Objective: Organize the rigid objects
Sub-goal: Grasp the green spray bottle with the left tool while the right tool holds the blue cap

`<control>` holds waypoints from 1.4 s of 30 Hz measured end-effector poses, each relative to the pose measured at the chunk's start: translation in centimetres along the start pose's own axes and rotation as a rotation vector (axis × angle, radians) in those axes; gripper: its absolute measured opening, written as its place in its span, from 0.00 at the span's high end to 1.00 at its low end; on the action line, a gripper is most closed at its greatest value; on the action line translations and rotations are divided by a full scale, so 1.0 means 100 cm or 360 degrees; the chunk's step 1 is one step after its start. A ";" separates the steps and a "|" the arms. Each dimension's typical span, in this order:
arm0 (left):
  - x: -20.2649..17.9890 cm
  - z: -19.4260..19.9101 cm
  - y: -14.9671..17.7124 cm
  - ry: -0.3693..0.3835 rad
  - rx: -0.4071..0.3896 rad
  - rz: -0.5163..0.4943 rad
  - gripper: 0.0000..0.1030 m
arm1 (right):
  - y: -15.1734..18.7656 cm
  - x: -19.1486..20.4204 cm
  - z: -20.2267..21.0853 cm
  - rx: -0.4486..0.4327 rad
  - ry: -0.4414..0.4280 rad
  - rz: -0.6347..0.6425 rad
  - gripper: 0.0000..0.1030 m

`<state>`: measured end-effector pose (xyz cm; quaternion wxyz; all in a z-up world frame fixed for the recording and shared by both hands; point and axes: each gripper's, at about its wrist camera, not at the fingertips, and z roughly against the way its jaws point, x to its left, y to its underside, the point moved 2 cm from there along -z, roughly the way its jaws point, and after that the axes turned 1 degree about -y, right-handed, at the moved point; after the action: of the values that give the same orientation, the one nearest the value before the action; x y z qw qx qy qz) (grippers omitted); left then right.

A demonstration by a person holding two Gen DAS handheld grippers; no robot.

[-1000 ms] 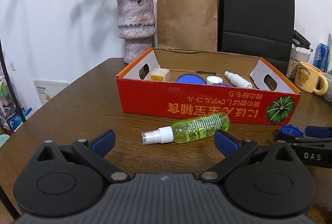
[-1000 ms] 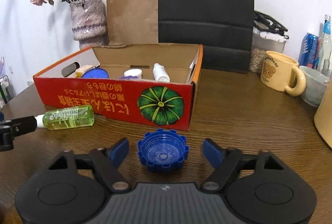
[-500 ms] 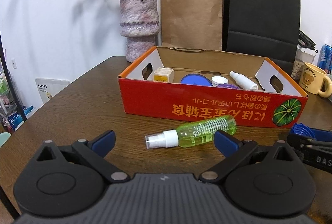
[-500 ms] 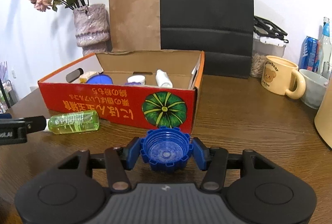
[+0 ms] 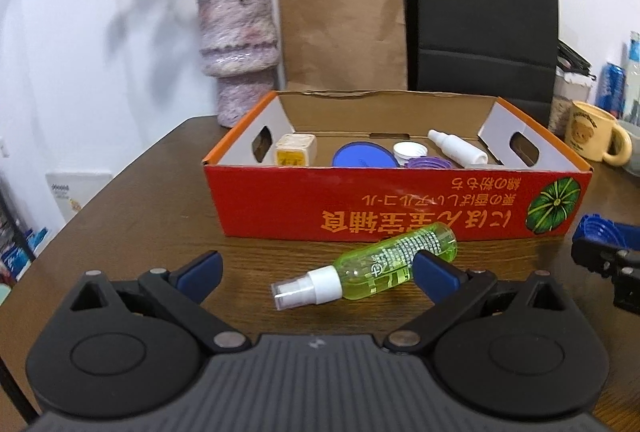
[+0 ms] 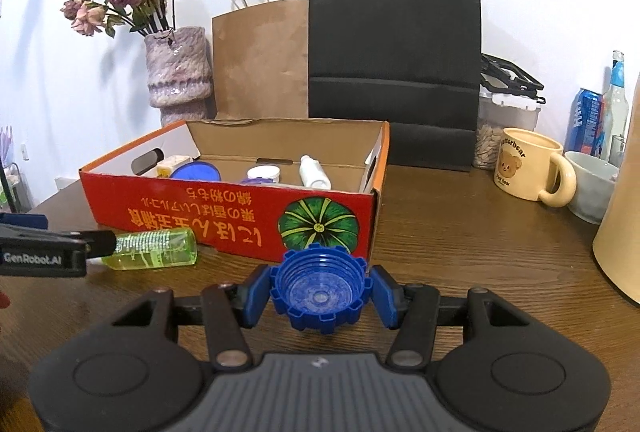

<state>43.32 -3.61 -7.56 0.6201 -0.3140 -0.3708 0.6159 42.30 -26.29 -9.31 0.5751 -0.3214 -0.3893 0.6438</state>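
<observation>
Brown wooden surface [image 6: 460, 244] carries an open red pumpkin-print carton [image 6: 224, 216], evidently the collecting bin; a blue lid [image 5: 362, 155], white spray bottle [image 5: 456, 149] and small jars already lie inside; green spray bottle [image 5: 384, 264] lies on its side just before the carton, nozzle toward camera, between the spread pads of the left claw [image 5: 316, 268], which seems not yet to touch it; right claw [image 6: 319, 292], having just been closing, is clamped on the blue ridged cap [image 6: 319, 292], probably lifted clear for the carton.

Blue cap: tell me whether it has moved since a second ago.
Yes. The blue cap is lifted, overlapping the red box front, clamped in the right gripper.
</observation>
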 end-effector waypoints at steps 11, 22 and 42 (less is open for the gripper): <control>0.003 -0.024 -0.002 0.0190 0.0034 -0.0143 0.00 | 0.001 0.004 0.004 -0.0013 0.0045 -0.0026 0.49; 0.000 -0.045 -0.004 0.0362 0.0099 -0.0239 0.01 | 0.001 0.014 0.004 -0.0016 0.0093 -0.0046 0.49; -0.018 -0.011 0.017 0.0339 0.0101 -0.0157 0.62 | 0.001 0.019 0.019 -0.0055 0.0004 -0.0088 0.49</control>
<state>43.39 -5.23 -9.66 0.6953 -0.3392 -0.2981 0.5592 40.35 -24.63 -8.38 0.5875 -0.3211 -0.4083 0.6205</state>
